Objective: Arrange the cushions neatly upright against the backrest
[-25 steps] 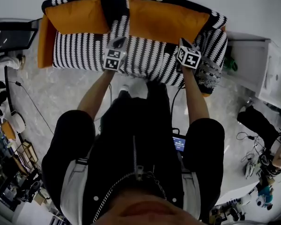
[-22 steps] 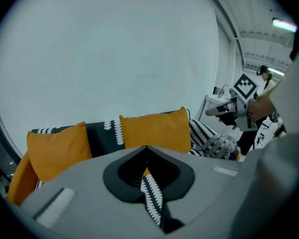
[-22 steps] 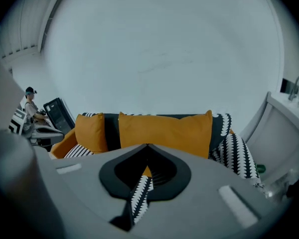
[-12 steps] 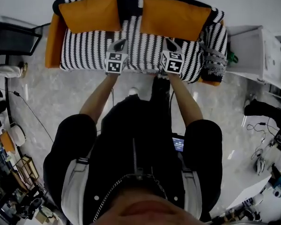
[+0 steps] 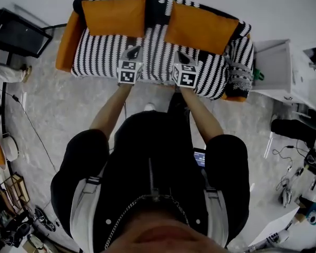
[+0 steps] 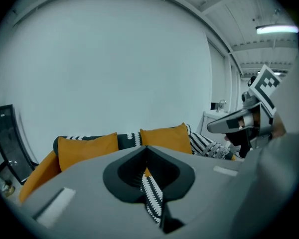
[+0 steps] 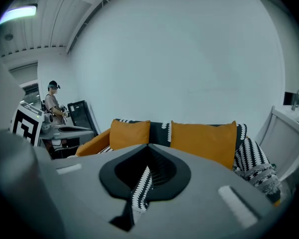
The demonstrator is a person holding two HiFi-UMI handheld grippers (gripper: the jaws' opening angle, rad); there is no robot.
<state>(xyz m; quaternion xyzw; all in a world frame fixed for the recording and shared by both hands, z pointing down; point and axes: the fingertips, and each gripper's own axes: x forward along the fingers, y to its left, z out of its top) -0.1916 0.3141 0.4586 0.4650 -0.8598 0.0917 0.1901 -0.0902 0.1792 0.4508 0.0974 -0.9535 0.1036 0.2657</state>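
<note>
Both claws are pressed shut and hold nothing. The left claw (image 6: 147,156) and the right claw (image 7: 148,153) each show only a thin sliver of striped cloth through the seam of their closed jaws. That sliver looks to me like the seat seen beyond them, not cloth being pinched. In the head view they hang side by side at mid-frame, over the front edge of the sofa (image 5: 158,57), well apart from the cushions.

Farther back, near the top of the frame, the left cushion (image 5: 115,16) stands at upper left and the right cushion (image 5: 200,28) at upper right. Both lean upright on the backrest (image 5: 155,3), with a strip of it showing between them, and the right one sits a little askew.

They look plump, light and soft, so I'd expect them to dent and sag when squeezed. The cloth should be grippy enough not to slip. A top corner or the top seam seems the best place to take hold, since narrow jaws can pinch it. The jaws would have to be opened first.
</note>
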